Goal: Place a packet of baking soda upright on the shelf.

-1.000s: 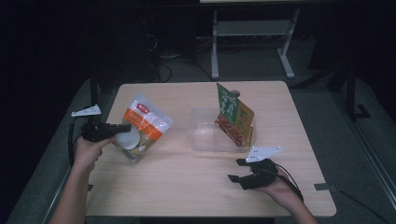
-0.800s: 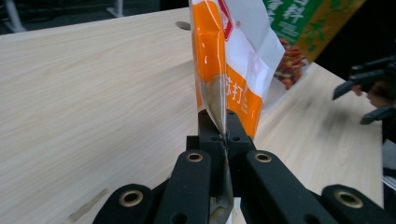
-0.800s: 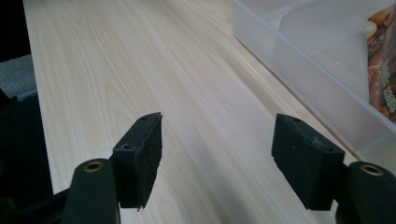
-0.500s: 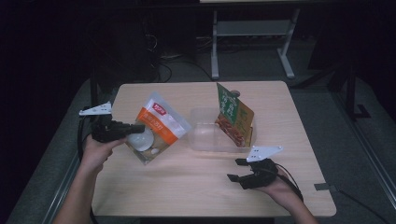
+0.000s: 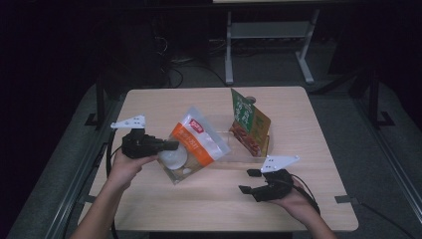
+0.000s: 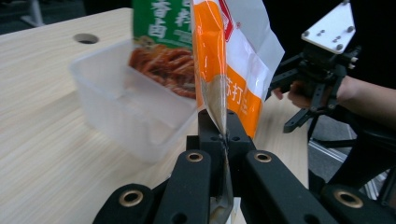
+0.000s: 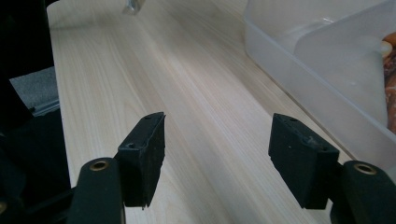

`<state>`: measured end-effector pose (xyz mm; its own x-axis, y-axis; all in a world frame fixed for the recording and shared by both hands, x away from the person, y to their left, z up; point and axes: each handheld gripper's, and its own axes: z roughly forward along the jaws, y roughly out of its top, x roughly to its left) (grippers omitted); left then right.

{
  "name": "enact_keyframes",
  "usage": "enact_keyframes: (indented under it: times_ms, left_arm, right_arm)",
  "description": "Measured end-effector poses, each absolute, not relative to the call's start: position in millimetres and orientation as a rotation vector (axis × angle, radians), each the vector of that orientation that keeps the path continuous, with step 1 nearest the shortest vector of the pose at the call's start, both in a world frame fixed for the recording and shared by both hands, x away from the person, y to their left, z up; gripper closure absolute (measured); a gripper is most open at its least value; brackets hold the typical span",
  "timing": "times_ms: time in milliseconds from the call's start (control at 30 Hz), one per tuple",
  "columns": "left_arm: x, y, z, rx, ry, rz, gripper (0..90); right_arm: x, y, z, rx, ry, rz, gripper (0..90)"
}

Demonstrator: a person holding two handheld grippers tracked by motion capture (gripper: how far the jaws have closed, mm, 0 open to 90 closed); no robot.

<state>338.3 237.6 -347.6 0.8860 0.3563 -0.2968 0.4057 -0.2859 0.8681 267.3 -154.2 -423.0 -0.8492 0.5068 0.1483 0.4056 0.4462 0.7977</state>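
My left gripper [image 5: 171,145] is shut on the edge of an orange and white snack bag [image 5: 196,144], which hangs tilted just above the table, left of a clear plastic container [image 5: 239,157]. In the left gripper view the jaws [image 6: 224,136] pinch the bag's seam [image 6: 233,60] in front of the container [image 6: 126,112]. A green snack bag [image 5: 249,124] stands inside the container, leaning on its right wall [image 6: 163,28]. My right gripper [image 5: 249,181] rests low on the table in front of the container, jaws open with nothing between them [image 7: 217,154].
The light wooden table [image 5: 199,204] has a round cable hole [image 5: 250,99] at its far edge. A white metal stand [image 5: 268,30] is on the dark floor beyond. The container's near wall [image 7: 317,79] lies just right of my right gripper's jaws.
My left gripper has carried the orange bag to the right and slightly up, closer to the container, and the bag now tilts more upright. The right gripper has stayed in place.
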Motion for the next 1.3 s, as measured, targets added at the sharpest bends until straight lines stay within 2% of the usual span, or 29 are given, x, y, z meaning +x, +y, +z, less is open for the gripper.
enact_keyframes:
  times_ms: [300, 800, 900, 1033, 1100, 1133, 1200, 1233, 1300]
  left_arm:
    - [327.3, 201.0, -356.7, 1.92, 0.501, -0.107, 89.9]
    - [319.6, 172.5, -370.1, 1.894, 0.495, -0.142, 89.9]
    - [317.8, 165.8, -371.5, 1.886, 0.489, -0.138, 89.9]
    - [317.4, 163.8, -372.8, 1.873, 0.491, -0.138, 89.9]
    - [318.2, 164.1, -376.0, 1.865, 0.496, -0.154, 89.9]
    - [318.2, 164.1, -376.0, 1.865, 0.496, -0.154, 89.8]
    - [318.6, 164.2, -379.0, 1.85, 0.505, -0.172, 89.9]
    - [318.7, 163.9, -379.9, 1.853, 0.503, -0.178, 89.9]
    - [318.7, 163.1, -381.5, 1.853, 0.496, -0.174, 89.8]
  right_arm:
    - [265.7, -154.4, -419.3, 0.805, 2.556, 1.433, 36.1]
    - [266.4, -147.3, -412.1, 0.766, 2.504, 1.644, 41.0]
    - [268.8, -142.8, -412.5, 0.785, 2.491, 1.72, 49.5]
    - [269.8, -139.7, -412.1, 0.788, 2.475, 1.756, 55.5]
    - [269.1, -140.0, -410.7, 0.796, 2.449, 1.781, 65.7]
    - [269.1, -140.0, -410.7, 0.796, 2.449, 1.781, 65.7]
    - [269.5, -143.7, -408.1, 0.814, 2.413, 1.813, 76.8]
    - [269.5, -143.7, -408.1, 0.814, 2.413, 1.813, 76.8]
    - [270.3, -147.1, -404.8, 0.835, 2.401, 1.83, 84.9]
